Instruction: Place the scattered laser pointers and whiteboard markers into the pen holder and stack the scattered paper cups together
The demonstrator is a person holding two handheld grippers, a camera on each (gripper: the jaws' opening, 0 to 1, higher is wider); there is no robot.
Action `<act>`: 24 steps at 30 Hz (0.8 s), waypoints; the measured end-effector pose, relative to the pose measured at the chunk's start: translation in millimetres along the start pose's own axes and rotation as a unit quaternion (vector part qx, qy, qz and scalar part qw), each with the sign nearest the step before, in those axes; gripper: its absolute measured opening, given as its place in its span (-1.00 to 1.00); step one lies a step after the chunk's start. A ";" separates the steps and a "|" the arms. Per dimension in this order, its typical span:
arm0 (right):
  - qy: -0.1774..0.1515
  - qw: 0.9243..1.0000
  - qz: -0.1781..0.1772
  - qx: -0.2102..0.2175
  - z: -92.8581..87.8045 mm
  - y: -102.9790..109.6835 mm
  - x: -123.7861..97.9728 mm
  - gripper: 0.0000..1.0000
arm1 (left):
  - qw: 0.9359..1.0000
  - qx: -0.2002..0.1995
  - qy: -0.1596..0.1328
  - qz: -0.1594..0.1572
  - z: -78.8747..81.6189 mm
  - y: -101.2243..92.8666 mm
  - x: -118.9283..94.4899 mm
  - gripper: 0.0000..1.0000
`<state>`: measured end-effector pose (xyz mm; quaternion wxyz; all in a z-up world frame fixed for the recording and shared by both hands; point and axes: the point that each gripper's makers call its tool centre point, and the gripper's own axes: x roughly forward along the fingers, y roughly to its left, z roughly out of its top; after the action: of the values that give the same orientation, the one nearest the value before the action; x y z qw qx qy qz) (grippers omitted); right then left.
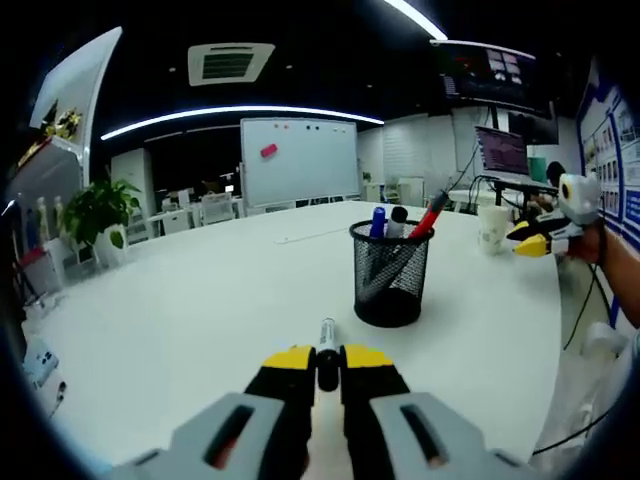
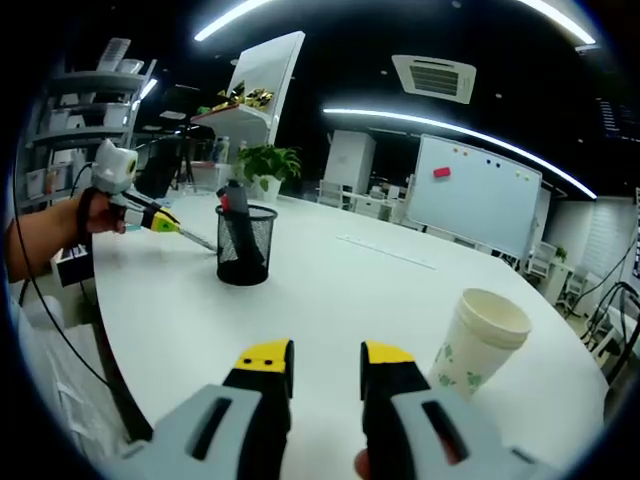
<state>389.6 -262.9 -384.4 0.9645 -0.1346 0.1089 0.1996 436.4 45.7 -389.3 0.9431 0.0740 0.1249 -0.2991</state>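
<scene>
My left gripper (image 1: 327, 358) is shut on a slim black and silver laser pointer (image 1: 327, 345) that sticks out forward, just short of the black mesh pen holder (image 1: 390, 275). A blue, a black and a red marker (image 1: 432, 213) stand in the holder. From the right gripper view, the left gripper (image 2: 165, 222) points the laser pointer (image 2: 197, 239) at the pen holder (image 2: 245, 247). My right gripper (image 2: 326, 358) is open with nothing between its fingers, and a white paper cup (image 2: 480, 342) stands upright just to its right. The same cup (image 1: 493, 227) and right gripper (image 1: 532, 238) appear far right in the left gripper view.
Everything sits on a large white round table (image 1: 200, 310). A potted plant (image 1: 98, 215) stands at its far left edge. Behind it are a whiteboard (image 1: 300, 160) and chairs. Shelves (image 2: 70, 150) and a person's hand (image 2: 85, 215) are at the left.
</scene>
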 end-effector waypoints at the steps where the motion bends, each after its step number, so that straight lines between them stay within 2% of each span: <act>1: 0.000 1.000 0.000 0.000 -0.3 -0.3 -0.1 -0.47 | 1.000 0.001 -0.002 -0.001 1.6 -0.1 0.4 -0.79; 24: -0.001 1.000 -0.003 0.000 0.2 -6.3 -2.0 -0.47 | 0.999 0.018 -0.026 -0.006 30.6 -8.5 3.3 -0.79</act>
<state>390.5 -269.1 -382.3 0.9652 -0.1351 0.1073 0.1965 439.9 30.4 -361.5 0.9426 0.0828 0.0954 -0.3091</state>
